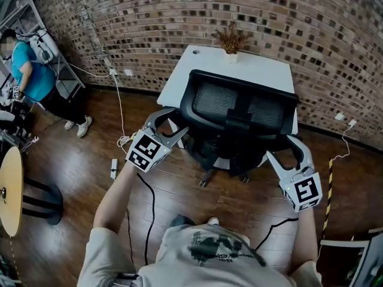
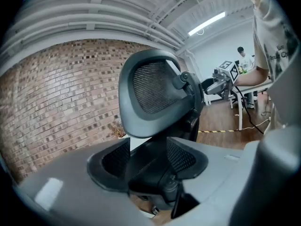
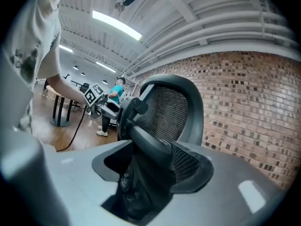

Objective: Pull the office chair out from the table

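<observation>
The black mesh-backed office chair (image 1: 239,109) stands pushed in at the white table (image 1: 179,76), its back toward me. My left gripper (image 1: 179,120) hangs at the chair's left side, jaws open and apart from the frame. At the right side my right gripper (image 1: 281,146) is likewise open, close to the backrest's edge. In the left gripper view the chair's backrest (image 2: 153,91) rises beyond the left gripper (image 2: 148,161), with the chair's lower frame seen through the gap. The right gripper view shows the backrest (image 3: 171,112) past the right gripper (image 3: 150,166), nothing pinched.
A dried plant in a small pot (image 1: 231,40) sits at the table's far edge against the brick wall (image 1: 149,23). Cables and a power strip (image 1: 114,168) lie on the wood floor at left. A round wooden table (image 1: 11,190) and a seated person (image 1: 33,76) are at far left.
</observation>
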